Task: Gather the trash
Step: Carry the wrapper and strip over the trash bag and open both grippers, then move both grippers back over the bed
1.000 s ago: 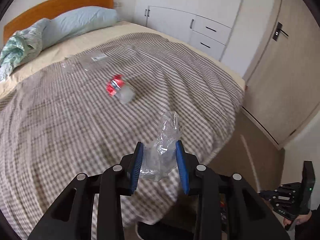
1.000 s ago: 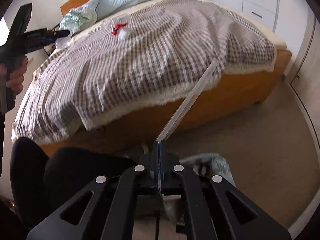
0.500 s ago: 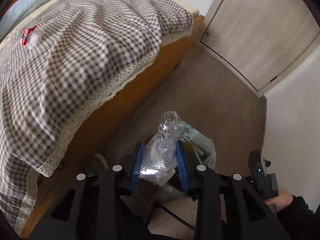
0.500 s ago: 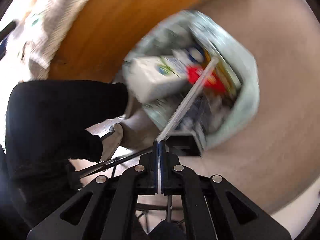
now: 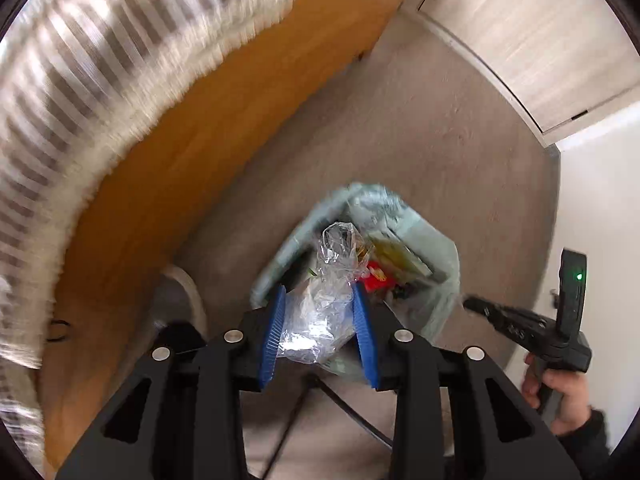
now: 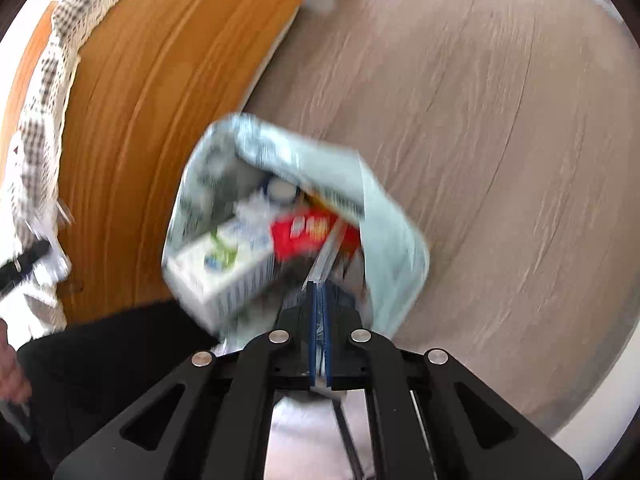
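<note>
My left gripper [image 5: 318, 294] is shut on a crumpled clear plastic bag [image 5: 326, 288] and holds it just above a pale green trash bag [image 5: 424, 240] on the floor. My right gripper [image 6: 318, 286] is shut on a thin clear plastic strip [image 6: 330, 246] that reaches over the same trash bag [image 6: 384, 208]. The bag holds a white carton [image 6: 228, 264], a red packet [image 6: 310, 232] and other rubbish. The right gripper also shows in the left wrist view [image 5: 476, 304], beside the bag.
The wooden bed frame [image 5: 200, 140] with the checked bedspread [image 5: 80, 60] stands to the left. A wooden door [image 5: 532, 28] and a white wall [image 5: 600, 216] are to the right. Grey floor [image 5: 420, 120] lies around the bag. My dark-clothed leg [image 6: 100, 360] is at lower left.
Both grippers have swung from the bed down to the trash bag on the floor. The left still holds the clear bag, the right still holds the strip.
</note>
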A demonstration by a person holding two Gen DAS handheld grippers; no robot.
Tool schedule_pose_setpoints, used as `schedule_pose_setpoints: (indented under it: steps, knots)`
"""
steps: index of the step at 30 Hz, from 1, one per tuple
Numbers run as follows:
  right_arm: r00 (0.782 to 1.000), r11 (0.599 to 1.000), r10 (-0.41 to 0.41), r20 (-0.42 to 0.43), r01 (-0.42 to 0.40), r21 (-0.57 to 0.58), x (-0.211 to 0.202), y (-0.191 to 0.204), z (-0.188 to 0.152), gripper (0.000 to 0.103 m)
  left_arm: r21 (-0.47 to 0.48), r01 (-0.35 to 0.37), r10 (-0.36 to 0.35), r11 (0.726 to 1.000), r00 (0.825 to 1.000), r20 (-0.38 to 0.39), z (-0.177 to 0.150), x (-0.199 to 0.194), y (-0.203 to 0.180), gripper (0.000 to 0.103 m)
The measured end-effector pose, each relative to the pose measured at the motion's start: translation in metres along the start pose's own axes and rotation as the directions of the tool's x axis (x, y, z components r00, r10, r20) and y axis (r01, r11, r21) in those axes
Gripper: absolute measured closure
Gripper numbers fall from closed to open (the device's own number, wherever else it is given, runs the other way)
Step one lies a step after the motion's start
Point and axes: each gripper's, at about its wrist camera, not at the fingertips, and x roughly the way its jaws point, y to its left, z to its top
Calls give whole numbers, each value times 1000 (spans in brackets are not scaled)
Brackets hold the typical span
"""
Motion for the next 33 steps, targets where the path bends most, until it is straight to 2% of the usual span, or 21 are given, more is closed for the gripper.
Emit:
schedule_pose_setpoints:
  steps: [1,2,3,4,7,10,14,15,16,17,18,20,25,29,33]
  knots:
    - [1000,1000,-19,16,19,-10,2,5,6,92,-21,17,-18,1000,999,-39,3,12,3,71]
    - [999,999,-30,24,31,-19,5,11,10,66,-43,28,-31,999,997,-78,6,26,4,71]
    - [998,998,-47,33,48,-27,6,16,14,52,-57,27,-33,998,994,-109,6,37,5,71]
    - [997,997,-62,50,64,-33,5,21,16,44,-62,12,-20,998,990,-137,8,48,5,71]
    - [993,994,-41,115,52,-95,-5,34,20,44,-45,-14,6,999,985,-172,12,64,4,70]
    - [985,986,-63,159,86,-143,-17,44,16,44,-28,7,-12,1000,983,-185,22,73,-7,69]
    - [982,986,-61,179,87,-140,-27,43,8,44,-8,37,-37,999,980,-196,28,87,-30,68]
    - [980,986,-68,185,94,-137,-29,43,7,44,-4,41,-41,999,978,-204,26,92,-36,60]
    - [978,985,-80,191,108,-136,-30,44,7,44,7,43,-41,999,975,-218,25,97,-41,41]
    - [977,983,-93,194,121,-137,-30,47,7,44,26,39,-32,999,973,-230,24,99,-46,35]
    - [975,982,-102,195,130,-136,-31,48,6,44,52,37,-24,998,973,-232,22,100,-50,34]
    - [974,979,-117,195,147,-143,-32,50,4,44,90,30,-10,996,976,-216,23,93,-53,34]
    - [973,975,-135,187,164,-150,-37,52,5,44,40,-1,5,999,996,-94,23,58,-39,34]
    - [970,966,-161,179,193,-174,-39,61,2,44,24,38,-37,999,999,-40,20,34,-35,34]
    - [962,952,-187,198,227,-206,-48,75,-2,44,46,77,-77,996,997,0,22,10,-32,34]
